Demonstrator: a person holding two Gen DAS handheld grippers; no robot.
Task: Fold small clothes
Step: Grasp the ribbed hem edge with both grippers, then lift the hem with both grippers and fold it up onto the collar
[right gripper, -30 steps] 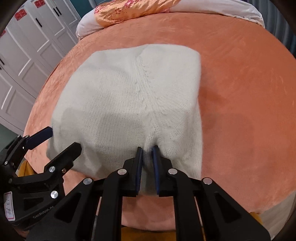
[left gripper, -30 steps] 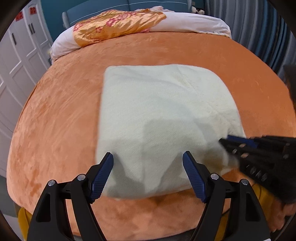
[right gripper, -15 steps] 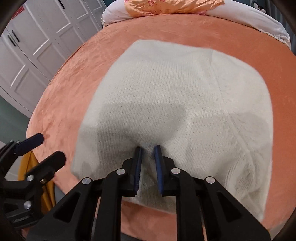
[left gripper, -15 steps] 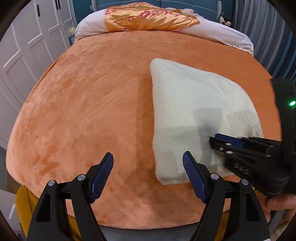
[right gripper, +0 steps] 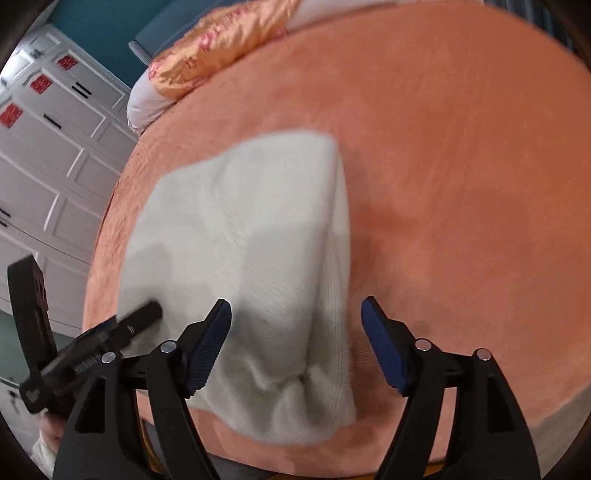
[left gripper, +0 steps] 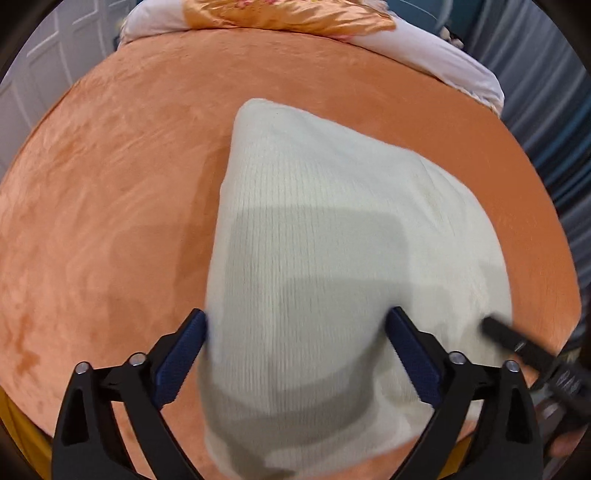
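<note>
Where the folded cream knit garment [left gripper: 332,258] lies on the orange plush bedspread [left gripper: 110,184], its near end is framed by the left gripper [left gripper: 295,354], whose blue-padded fingers [left gripper: 181,354] are spread wide to either side of the fabric with nothing clamped between them. In the right wrist view the same garment [right gripper: 251,236] is seen toward the left of centre, and the right gripper [right gripper: 295,347] is likewise held wide apart, its left pad over the knit and its right pad over bare bedspread [right gripper: 461,166], so that the garment's bunched near right corner falls between the fingers; whether any pad touches the cloth cannot be told. The garment is blurred in both views. Beyond it, at the far end of the bed, a gold floral cushion [left gripper: 288,16] is laid on a white pillow [left gripper: 443,55]. White panelled wardrobe doors [right gripper: 55,155] with red squares and a teal wall are shown only in the right wrist view, while a grey-blue curtain [left gripper: 546,110] is shown only in the left. Each gripper is caught at the edge of the other's view.
</note>
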